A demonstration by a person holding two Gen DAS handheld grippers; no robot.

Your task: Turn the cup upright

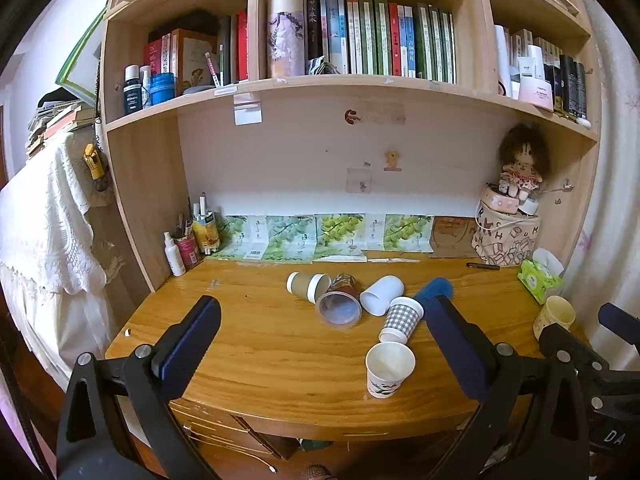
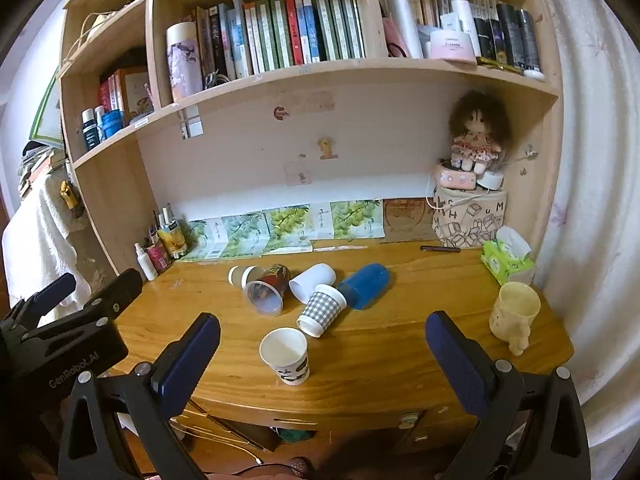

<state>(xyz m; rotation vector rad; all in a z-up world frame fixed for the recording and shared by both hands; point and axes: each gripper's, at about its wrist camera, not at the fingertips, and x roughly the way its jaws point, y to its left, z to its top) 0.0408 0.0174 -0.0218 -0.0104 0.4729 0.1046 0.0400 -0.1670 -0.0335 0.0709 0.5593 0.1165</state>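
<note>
Both claws — left claw (image 1: 324,320), right claw (image 2: 322,340) — spread, empty | checked cup (image 2: 322,310) on its side mid-counter (image 2: 400,352), touching blue cup (image 2: 366,286) at 1 o'clock | risk — crowded neighbours roll when nudged.

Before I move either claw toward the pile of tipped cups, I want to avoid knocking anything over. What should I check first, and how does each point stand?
1. Left claw open and empty: ok.
2. Right claw open and empty: ok.
3. Checked cup on its side, still to flip: not ok. It touches the white cup and the blue cup.
4. Upright panda-print cup stands just in front of the checked cup, in the approach path: not ok.
5. Clear cup and brown cup lie tipped and touching: not ok.
6. Cream mug upright, away from the pile: ok.
</note>
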